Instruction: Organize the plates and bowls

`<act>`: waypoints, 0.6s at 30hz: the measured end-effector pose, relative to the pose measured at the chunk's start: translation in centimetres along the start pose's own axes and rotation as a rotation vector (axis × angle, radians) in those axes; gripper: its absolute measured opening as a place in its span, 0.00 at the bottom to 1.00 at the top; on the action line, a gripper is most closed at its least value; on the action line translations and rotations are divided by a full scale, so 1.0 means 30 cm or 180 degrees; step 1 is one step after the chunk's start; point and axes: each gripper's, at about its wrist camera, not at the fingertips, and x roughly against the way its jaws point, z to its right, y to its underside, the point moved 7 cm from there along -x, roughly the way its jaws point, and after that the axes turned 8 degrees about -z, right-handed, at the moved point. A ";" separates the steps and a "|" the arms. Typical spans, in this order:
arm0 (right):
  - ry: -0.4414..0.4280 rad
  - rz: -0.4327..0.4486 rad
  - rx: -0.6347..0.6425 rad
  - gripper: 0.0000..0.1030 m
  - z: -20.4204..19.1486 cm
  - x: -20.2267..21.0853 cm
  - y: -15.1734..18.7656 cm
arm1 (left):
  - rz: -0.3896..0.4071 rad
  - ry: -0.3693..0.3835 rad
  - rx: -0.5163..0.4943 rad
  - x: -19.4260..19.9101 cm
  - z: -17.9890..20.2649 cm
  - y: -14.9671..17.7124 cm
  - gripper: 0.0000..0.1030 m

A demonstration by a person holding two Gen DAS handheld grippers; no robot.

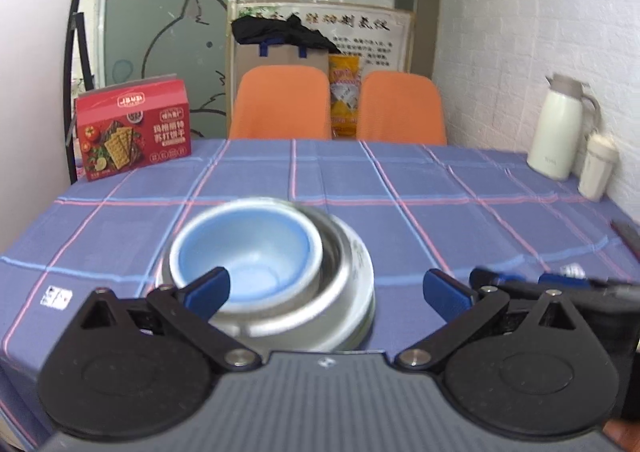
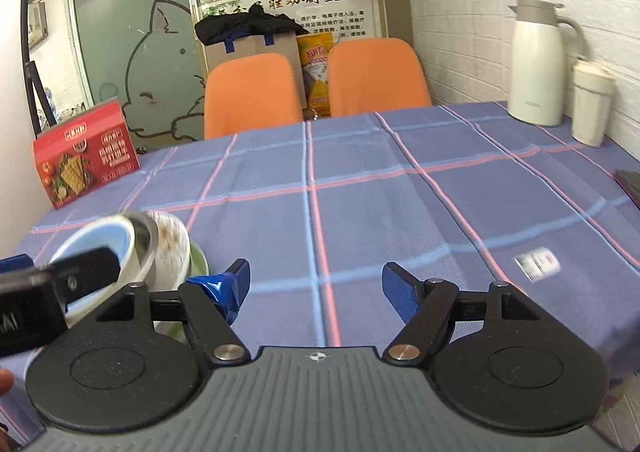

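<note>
The blue bowl point(image 1: 246, 252) sits nested in a metal bowl point(image 1: 344, 292) on the checked tablecloth point(image 1: 400, 180). The left gripper point(image 1: 326, 292) hangs just before this stack, its jaws spread wide and grasping nothing. The right gripper point(image 2: 316, 284), to the right of the stack, is also released and empty.

The left gripper point(image 1: 326, 288) points slightly downward, jaws spread wide and empty. The right gripper point(image 2: 316, 284) angles down alongside, jaws parted, gripping nothing.

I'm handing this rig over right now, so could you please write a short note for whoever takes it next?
Left gripper: open, empty, hovering at the dish stack.
Right gripper: open, empty, over bare tablecloth to the stack's right.
Dishes: blue bowl nested in a metal bowl; the right view shows a stained white dish and a green one beneath.
Done: everything visible is in one stack.
Left: no loose dishes in view; check outside the frames.
</note>
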 end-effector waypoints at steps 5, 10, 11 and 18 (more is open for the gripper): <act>0.0073 0.0014 -0.0146 0.59 0.059 0.066 0.073 | -0.0138 0.0067 -0.0207 0.027 0.040 0.138 1.00; 0.0082 0.0049 -0.0137 0.59 0.052 0.096 0.083 | -0.0188 0.0082 -0.0287 0.038 0.054 0.195 1.00; 0.0063 0.0051 -0.0112 0.59 0.044 0.096 0.083 | -0.0191 0.0086 -0.0287 0.036 0.055 0.196 1.00; -0.0015 0.0016 0.0008 0.60 0.007 0.081 0.099 | -0.0267 0.0083 -0.0278 0.010 0.048 0.209 1.00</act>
